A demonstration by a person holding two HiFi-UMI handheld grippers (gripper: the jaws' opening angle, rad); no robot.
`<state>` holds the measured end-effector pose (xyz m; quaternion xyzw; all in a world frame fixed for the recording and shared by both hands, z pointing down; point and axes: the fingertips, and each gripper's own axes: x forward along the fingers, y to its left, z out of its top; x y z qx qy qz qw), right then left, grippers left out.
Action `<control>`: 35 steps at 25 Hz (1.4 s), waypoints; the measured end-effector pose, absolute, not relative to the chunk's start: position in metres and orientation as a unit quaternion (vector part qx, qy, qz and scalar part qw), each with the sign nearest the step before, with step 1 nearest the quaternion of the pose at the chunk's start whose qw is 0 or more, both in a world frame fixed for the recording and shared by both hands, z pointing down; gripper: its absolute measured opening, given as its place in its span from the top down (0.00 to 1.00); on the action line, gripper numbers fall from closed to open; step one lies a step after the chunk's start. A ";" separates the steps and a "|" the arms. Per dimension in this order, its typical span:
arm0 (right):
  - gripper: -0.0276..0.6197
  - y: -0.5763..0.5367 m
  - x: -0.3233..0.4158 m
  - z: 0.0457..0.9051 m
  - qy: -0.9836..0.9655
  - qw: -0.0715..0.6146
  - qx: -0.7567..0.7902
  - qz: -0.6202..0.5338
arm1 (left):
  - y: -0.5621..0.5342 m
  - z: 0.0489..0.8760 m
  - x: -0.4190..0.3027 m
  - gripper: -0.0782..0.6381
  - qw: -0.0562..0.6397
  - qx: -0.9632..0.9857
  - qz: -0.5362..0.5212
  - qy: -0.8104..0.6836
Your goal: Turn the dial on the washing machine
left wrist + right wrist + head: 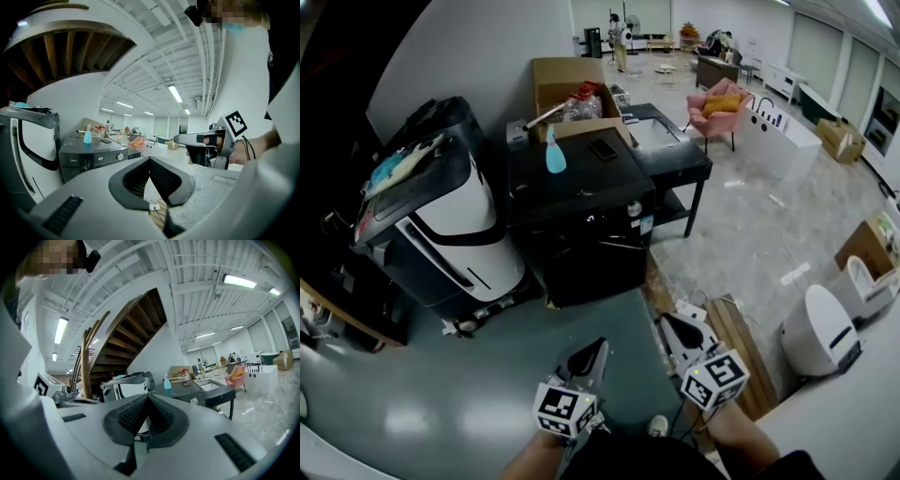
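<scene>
a lit display (101, 158) is set in the front panel of the black washing machine (89, 149), shown in the left gripper view. its pale digits are small and can be read as roughly "127". a small pale brand mark (72, 160) is printed at the left end of the same panel, too small to be read. square black-and-white coded markers (565, 406) are carried on the left gripper (598, 347) and the right gripper (667, 319).

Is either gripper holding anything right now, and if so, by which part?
Nothing is held. The left gripper and the right gripper each have their jaws shut together, empty, away from the washing machine.
</scene>
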<state>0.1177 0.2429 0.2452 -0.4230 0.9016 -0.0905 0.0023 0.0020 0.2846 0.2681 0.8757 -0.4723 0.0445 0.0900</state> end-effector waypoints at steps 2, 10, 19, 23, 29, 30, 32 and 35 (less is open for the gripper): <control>0.96 0.250 0.126 0.247 0.904 0.005 -0.417 -0.096 | 0.293 0.267 0.012 0.88 0.083 0.875 0.047 -0.475; 0.96 0.264 0.140 0.246 0.911 0.008 -0.400 -0.102 | 0.307 0.262 0.032 0.88 0.086 0.865 0.043 -0.492; 0.96 0.268 0.145 0.251 0.906 0.000 -0.407 -0.116 | 0.303 0.263 0.036 0.88 0.091 0.866 0.035 -0.491; 0.96 0.267 0.143 0.255 0.908 0.006 -0.403 -0.116 | 0.303 0.265 0.031 0.88 0.092 0.863 0.036 -0.496; 0.96 0.271 0.136 0.250 0.911 0.009 -0.397 -0.115 | 0.305 0.264 0.028 0.88 0.089 0.863 0.036 -0.496; 0.96 0.271 0.135 0.249 0.911 0.009 -0.396 -0.115 | 0.305 0.263 0.028 0.88 0.090 0.862 0.036 -0.497; 0.96 0.271 0.133 0.249 0.911 0.009 -0.396 -0.112 | 0.306 0.263 0.026 0.88 0.092 0.862 0.036 -0.498; 0.96 0.271 0.129 0.249 0.912 0.008 -0.395 -0.111 | 0.306 0.264 0.022 0.88 0.091 0.861 0.035 -0.500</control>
